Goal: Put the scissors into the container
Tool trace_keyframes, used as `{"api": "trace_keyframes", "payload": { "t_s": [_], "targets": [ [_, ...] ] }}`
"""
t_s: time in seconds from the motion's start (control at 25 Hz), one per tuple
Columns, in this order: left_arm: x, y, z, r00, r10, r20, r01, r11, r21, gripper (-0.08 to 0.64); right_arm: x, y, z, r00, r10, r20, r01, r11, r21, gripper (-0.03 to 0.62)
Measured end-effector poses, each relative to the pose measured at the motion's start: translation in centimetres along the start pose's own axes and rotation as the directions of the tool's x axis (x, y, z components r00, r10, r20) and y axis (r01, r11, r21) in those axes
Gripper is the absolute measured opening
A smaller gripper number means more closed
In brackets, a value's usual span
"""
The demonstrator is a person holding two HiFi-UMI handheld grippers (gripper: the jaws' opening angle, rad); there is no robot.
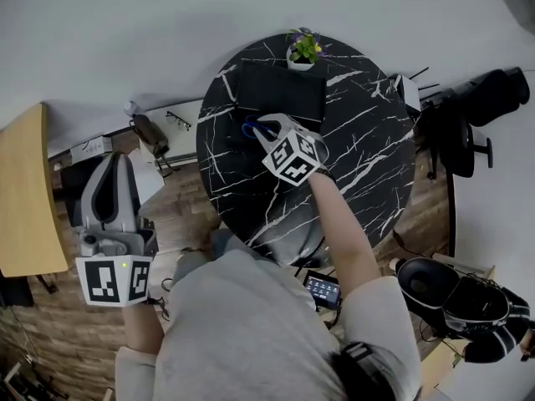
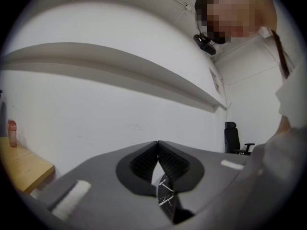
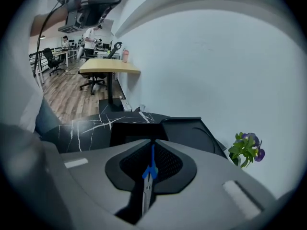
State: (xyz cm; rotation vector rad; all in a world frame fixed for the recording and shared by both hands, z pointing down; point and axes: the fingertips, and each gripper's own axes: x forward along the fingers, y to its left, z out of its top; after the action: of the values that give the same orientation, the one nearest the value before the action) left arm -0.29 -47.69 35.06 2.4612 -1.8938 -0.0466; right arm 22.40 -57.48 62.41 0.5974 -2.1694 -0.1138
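The round black marble surface (image 1: pixel 368 140) carries a black rectangular container (image 1: pixel 280 90) at its far side. The right gripper (image 1: pixel 261 129) hangs just short of the container's near wall, its fingers clamped on the blue-handled scissors (image 3: pixel 148 176), whose long axis runs along the fingers. The box lies straight ahead. The left gripper (image 1: pixel 117 165) is well off the surface, its fingers pressed together on nothing.

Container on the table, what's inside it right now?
Nothing shows inside the container; its interior is dark, and in the right gripper view its near wall covers the bottom. The scissors are not in it: the right tongs hold them.
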Motion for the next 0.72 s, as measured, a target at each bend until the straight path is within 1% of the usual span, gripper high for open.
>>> {"api": "trace_keyframes", "payload": {
  "t_s": [0.08, 0.2, 0.28, 0.4, 0.56, 0.72],
  "targets": [
    [-0.1, 0.2, -0.3, 1.0, 0.008, -0.01, -0.008, 1.0, -0.001, 0.058, 0.7, -0.1, -0.1, 1.0, 0.016, -0.013, -0.016, 1.0, 0.017, 0.003],
    [-0.4, 0.7, -0.4, 1.0, 0.02, -0.018, -0.02, 1.0, -0.002, 0.058, 1.7, 0.5, -0.3, 0.998, 0.045, -0.042, -0.044, 0.999, 0.016, 0.003],
    [-0.4, 1.0, -0.5, 0.999, 0.029, -0.018, -0.029, 1.0, -0.002, 0.058, 2.1, 0.8, -0.5, 0.998, 0.046, -0.053, -0.046, 0.999, 0.014, 0.003],
    [-0.6, 1.2, -0.6, 0.999, 0.035, -0.017, -0.036, 0.999, -0.006, 0.058, 2.1, 0.8, -0.5, 0.998, 0.037, -0.051, -0.035, 0.999, 0.037, 0.003],
    [-0.8, 1.3, -0.4, 0.999, 0.031, -0.011, -0.031, 1.0, -0.004, 0.058, 1.4, 0.4, 0.0, 1.0, 0.01, -0.026, -0.007, 0.994, 0.109, 0.003],
    [-0.7, 1.3, 0.0, 1.0, 0.01, 0.004, -0.01, 1.0, 0.0, 0.059, -0.6, -0.2, 1.5, 0.998, -0.061, 0.033, 0.052, 0.975, 0.215, 0.003]
  ]
}}
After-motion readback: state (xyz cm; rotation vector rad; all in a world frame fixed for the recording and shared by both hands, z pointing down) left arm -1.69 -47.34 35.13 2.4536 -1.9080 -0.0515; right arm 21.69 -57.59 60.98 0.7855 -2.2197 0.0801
